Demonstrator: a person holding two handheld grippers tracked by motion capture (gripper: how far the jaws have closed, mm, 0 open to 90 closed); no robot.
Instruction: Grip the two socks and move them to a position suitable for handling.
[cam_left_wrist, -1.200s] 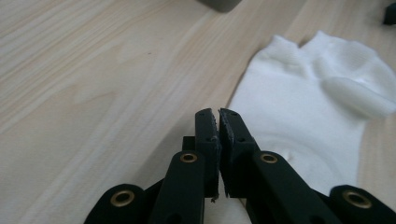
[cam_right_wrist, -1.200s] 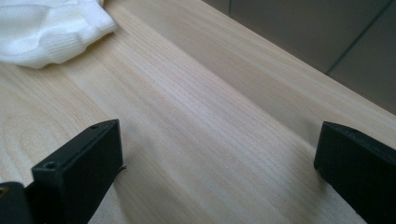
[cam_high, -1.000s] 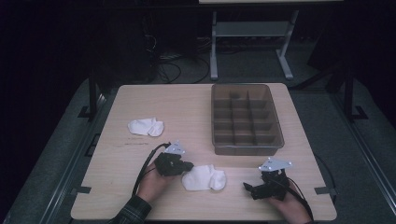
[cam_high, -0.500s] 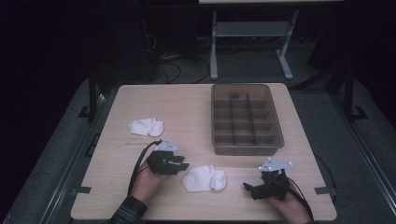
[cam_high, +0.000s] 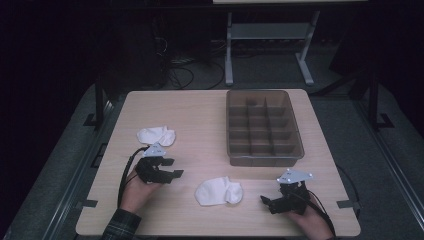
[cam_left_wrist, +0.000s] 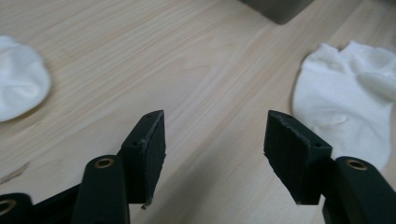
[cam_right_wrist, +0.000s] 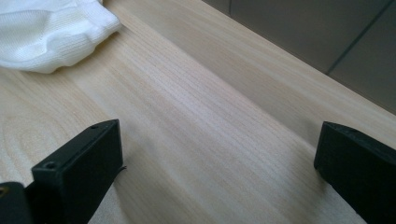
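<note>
White sock (cam_high: 218, 191) is lying near the tabletop's (cam_high: 200, 115) front edge, between my two tools. I am holding the left gripper (cam_high: 172, 169) wide apart, empty, just left of it; the right gripper (cam_high: 264, 200) is gaping too, toward the front right corner.

No readable text, label, brand, number or sign anywhere: none on table, socks, tray or grippers.
</note>
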